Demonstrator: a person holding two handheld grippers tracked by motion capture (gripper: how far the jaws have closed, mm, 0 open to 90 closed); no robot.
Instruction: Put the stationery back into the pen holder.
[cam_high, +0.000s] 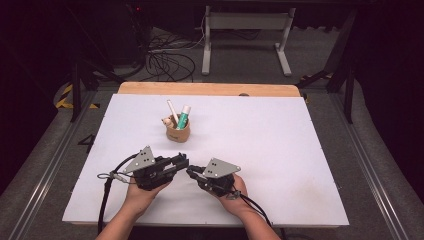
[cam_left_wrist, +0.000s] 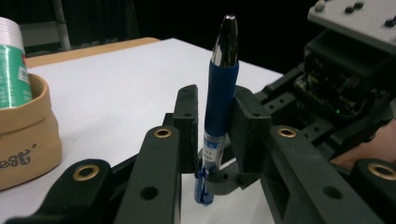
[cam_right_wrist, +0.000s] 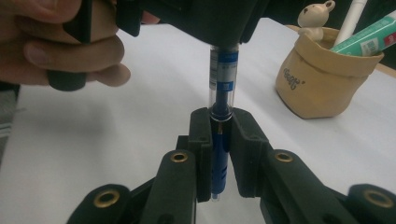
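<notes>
A blue pen with a silver tip and a clear labelled barrel stands upright between the pads of my left gripper. One pad touches its blue grip and a thin gap shows at the other. My right gripper is shut on the pen's blue back end, and the barrel runs up into the left gripper above it. In the high view the left gripper and the right gripper meet tip to tip near the table's front edge.
A tan cup stands behind the grippers at mid-table. It holds a green tube, a white pen and a small figurine. The white table top spreads wide to the right. A hand holds the left gripper.
</notes>
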